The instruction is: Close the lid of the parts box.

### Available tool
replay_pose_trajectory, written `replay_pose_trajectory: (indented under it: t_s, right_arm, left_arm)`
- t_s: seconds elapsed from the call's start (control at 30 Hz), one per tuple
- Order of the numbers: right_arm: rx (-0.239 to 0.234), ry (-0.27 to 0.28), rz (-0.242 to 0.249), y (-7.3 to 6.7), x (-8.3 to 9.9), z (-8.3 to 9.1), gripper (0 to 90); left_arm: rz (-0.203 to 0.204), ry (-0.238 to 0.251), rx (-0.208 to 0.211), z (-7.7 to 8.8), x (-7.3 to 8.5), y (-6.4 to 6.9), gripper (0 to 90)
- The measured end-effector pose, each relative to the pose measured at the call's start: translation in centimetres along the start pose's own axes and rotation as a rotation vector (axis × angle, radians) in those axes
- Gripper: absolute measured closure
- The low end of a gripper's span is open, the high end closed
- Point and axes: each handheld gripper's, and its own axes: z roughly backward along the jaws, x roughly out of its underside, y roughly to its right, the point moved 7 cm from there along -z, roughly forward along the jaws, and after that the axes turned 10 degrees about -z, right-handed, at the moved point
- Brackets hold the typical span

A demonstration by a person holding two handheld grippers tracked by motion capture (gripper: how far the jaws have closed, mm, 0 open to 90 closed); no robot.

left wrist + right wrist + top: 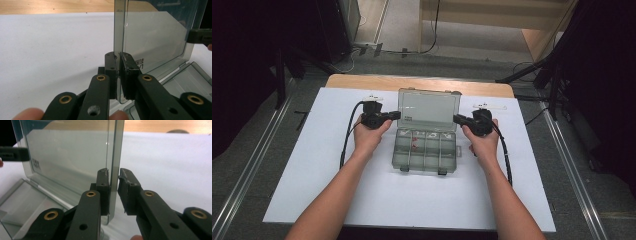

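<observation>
Clear plastic organiser box sits at table centre, its base divided into compartments, a few small red bits in the upper-middle cells. Lid stands raised at the box's 12 o'clock, hinged along the back. Your left hand-held gripper comes in at the lid's 9 o'clock edge; in the left gripper view its jaws are pressed together on that edge, clamped on the lid. Your right hand-held gripper is at the lid's 3 o'clock edge; in the right gripper view one jaw touches the panel and the other stands just off it, so the jaws straddle the lid but are not yet closed. Judged from looks: thin, stiff, smooth plastic, light, likely slippery under hard pads, and liable to flex or crack at the hinge if twisted. Hold the side edges low, near the hinge, both sides evenly, and move the lid about its hinge line. The latches at 6 o'clock hang free.
</observation>
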Motion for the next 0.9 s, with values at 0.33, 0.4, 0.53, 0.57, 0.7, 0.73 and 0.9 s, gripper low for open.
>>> replay_pose_trajectory:
  t_s: [0.33, 0.4, 0.53, 0.57, 0.7, 0.73, 0.9]
  right_arm:
    - [0.009, 0.016, -0.001, -0.6, -2.2, 0.2, 81.7]
    - [0.011, 0.016, -0.007, -0.5, -2.1, 0.3, 84.3]
    - [0.022, 0.027, 0.000, -0.6, -2.0, 0.4, 85.0]
    - [0.025, 0.027, 0.007, -0.6, -2.0, 0.4, 85.1]
    - [0.035, 0.033, 0.022, -0.8, -1.9, 0.6, 85.1]
    - [0.035, 0.037, 0.024, -0.8, -1.9, 0.6, 85.1]
    - [0.041, 0.043, 0.036, -0.9, -1.7, 0.8, 85.1]
  left_arm:
    - [0.005, 0.013, 0.002, 0.1, 0.1, 0.0, 84.8]
    - [0.004, 0.012, 0.007, 0.1, 0.2, 0.0, 84.6]
    - [0.019, 0.014, 0.013, 0.0, 0.1, -0.1, 84.2]
    - [0.023, 0.014, 0.025, 0.1, 0.1, -0.1, 83.8]
    - [0.052, 0.020, 0.056, 0.9, 0.1, -0.7, 75.4]
    - [0.046, 0.018, 0.072, 1.1, 0.0, -0.8, 74.7]
    - [0.050, 0.085, 0.081, 2.3, -0.8, -1.2, 77.2]
